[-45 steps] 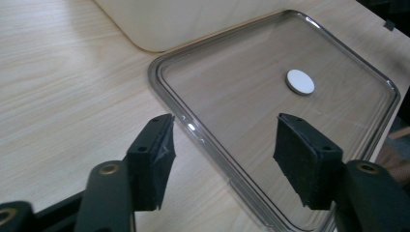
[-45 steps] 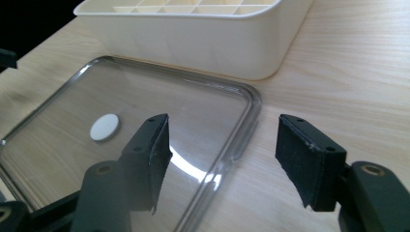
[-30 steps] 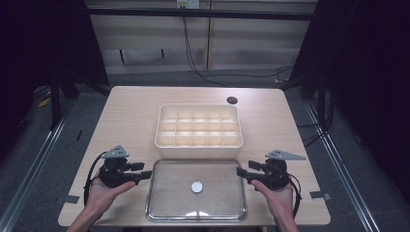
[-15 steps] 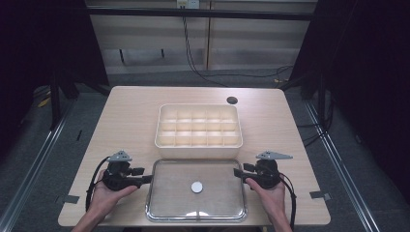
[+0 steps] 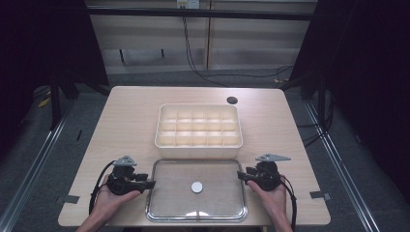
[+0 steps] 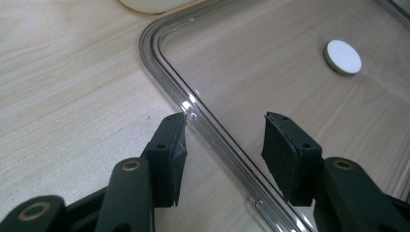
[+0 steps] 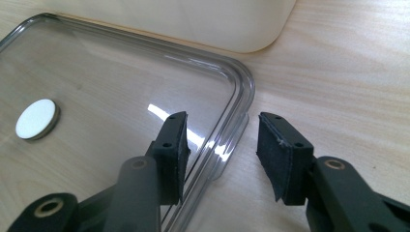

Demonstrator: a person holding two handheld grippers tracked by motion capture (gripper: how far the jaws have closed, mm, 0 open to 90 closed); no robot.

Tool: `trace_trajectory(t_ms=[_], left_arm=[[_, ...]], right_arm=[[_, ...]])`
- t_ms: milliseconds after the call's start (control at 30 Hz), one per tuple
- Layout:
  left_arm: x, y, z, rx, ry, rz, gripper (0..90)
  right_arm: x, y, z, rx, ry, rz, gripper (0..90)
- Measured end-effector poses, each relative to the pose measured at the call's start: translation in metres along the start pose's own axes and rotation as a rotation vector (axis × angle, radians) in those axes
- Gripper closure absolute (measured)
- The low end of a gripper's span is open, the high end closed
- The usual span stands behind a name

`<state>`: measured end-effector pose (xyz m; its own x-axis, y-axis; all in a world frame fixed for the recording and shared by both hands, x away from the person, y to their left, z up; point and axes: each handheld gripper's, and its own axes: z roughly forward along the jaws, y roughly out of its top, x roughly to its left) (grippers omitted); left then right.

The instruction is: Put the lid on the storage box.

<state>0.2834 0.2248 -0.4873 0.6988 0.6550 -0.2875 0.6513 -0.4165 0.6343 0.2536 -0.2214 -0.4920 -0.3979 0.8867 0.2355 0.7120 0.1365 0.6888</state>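
While the clear lid [image 5: 197, 190] lies flat on the near part of the table [image 5: 130, 116], just in front of the cream compartment box [image 5: 198, 131], a gripper stands at each of its short sides. On the person's left, the left gripper [image 5: 147, 183] points inward at the lid's left edge; in the left gripper view its two black jaws straddle the raised rim [image 6: 212, 128] of the lid, one jaw over bare wood outside the rim and the other over the clear panel inside it. These jaws have just been closing a little, yet a plain gap remains on both sides of the rim and neither pad presses on it. On the other side, the right gripper [image 5: 240, 175] points inward at the lid's right edge, and the right gripper view shows the same stance: one jaw above the panel, the other above the table, with the rim [image 7: 231, 130] between them. Its jaws have also just been closing, and they are about half open, not yet touching the plastic. A small white round disc [image 5: 196, 187] sits at the middle of the lid. Beyond the box, a dark round hole [image 5: 232, 100] marks the far right part of the table.
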Motion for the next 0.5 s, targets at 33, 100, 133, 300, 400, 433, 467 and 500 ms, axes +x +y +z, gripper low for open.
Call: trace_trajectory(t_ms=[33, 100, 133, 300, 400, 433, 467, 500], left_arm=[[0.0001, 0.0001, 0.0005, 0.0, -0.002, 0.0, 51.5], [-0.0005, 0.0001, 0.0012, 0.007, -0.009, 0.005, 53.1], [-0.0009, 0.0, 0.0018, 0.009, -0.007, 0.005, 53.1], [-0.0031, -0.0004, 0.0055, 0.029, -0.02, 0.017, 56.2], [-0.0042, -0.0003, 0.0065, 0.035, -0.015, 0.025, 56.1], [-0.0038, -0.0002, 0.0065, 0.035, -0.019, 0.019, 56.2], [-0.003, -0.0002, 0.0066, 0.033, -0.023, 0.016, 56.1], [-0.0025, -0.0006, 0.0071, 0.025, -0.025, 0.016, 56.3]], right_arm=[[0.0001, 0.0, 0.0007, 0.003, -0.005, 0.002, 54.9], [0.0004, -0.0001, 0.003, 0.006, -0.018, -0.005, 55.2], [0.0007, -0.0002, 0.0034, 0.01, -0.018, -0.003, 55.4], [0.0044, -0.0015, 0.0066, 0.029, -0.035, -0.023, 56.0], [0.005, -0.0015, 0.0082, 0.037, -0.051, -0.052, 55.2], [0.0042, -0.0017, 0.0087, 0.03, -0.049, -0.052, 55.5], [0.0047, -0.002, 0.0089, 0.027, -0.048, -0.05, 55.5], [0.0051, -0.0022, 0.009, 0.026, -0.049, -0.053, 55.5]])
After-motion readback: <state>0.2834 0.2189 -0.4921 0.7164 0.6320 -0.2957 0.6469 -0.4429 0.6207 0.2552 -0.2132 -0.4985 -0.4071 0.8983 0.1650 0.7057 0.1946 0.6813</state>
